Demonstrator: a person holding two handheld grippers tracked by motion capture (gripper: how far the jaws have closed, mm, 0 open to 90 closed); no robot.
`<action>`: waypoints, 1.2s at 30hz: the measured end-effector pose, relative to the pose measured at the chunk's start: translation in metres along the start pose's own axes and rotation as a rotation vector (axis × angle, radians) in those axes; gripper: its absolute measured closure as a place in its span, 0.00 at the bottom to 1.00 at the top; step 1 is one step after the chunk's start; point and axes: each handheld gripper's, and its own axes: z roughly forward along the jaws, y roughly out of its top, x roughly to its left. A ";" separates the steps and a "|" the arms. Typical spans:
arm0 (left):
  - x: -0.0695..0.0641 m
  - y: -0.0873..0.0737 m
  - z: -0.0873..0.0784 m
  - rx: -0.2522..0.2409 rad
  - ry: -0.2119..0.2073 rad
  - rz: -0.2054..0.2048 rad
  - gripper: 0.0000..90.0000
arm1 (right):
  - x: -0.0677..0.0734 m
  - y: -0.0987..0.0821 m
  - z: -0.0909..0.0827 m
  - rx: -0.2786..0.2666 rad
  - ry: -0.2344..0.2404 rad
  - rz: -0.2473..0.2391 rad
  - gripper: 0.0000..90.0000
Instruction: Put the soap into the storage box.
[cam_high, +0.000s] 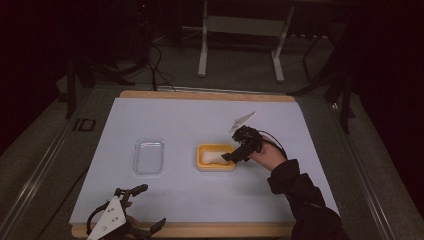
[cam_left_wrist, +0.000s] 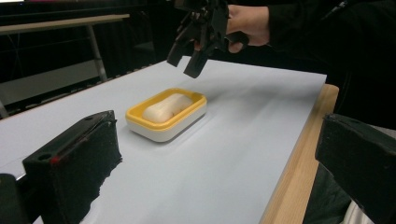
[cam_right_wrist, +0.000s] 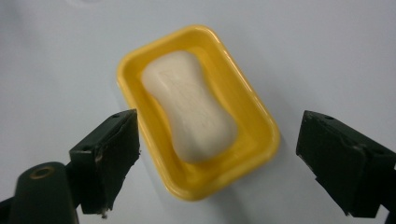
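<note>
Dark room; soap (cam_right_wrist: 194, 109) in yellow dish (cam_right_wrist: 261, 140) unhidden.

Your right gripper (cam_right_wrist: 212, 158) hangs wide open above the soap (cam_right_wrist: 189, 105), which lies in the yellow dish (cam_right_wrist: 252, 149) on the tabletop (cam_right_wrist: 327, 56).

left tongs (cam_high: 142, 207) — partly cut off by the high view's bottom edge.

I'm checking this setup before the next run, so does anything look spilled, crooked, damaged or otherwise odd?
Nothing stands out. The white bar of soap lies flat inside the yellow soap dish, which sits level on the pale blue table mat. The clear plastic lid lies apart beside it. No spill or damage shows.
</note>
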 end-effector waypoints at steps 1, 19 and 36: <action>0.000 0.000 0.000 0.000 -0.001 0.000 0.00 | 0.001 -0.002 0.000 -0.004 -0.006 0.007 0.15; 0.000 0.000 0.001 0.012 -0.005 0.005 0.00 | 0.012 -0.055 -0.019 -0.127 -0.145 0.181 0.15; -0.001 0.000 0.003 0.020 -0.012 0.009 0.00 | 0.033 -0.099 -0.032 -0.180 -0.188 0.289 0.15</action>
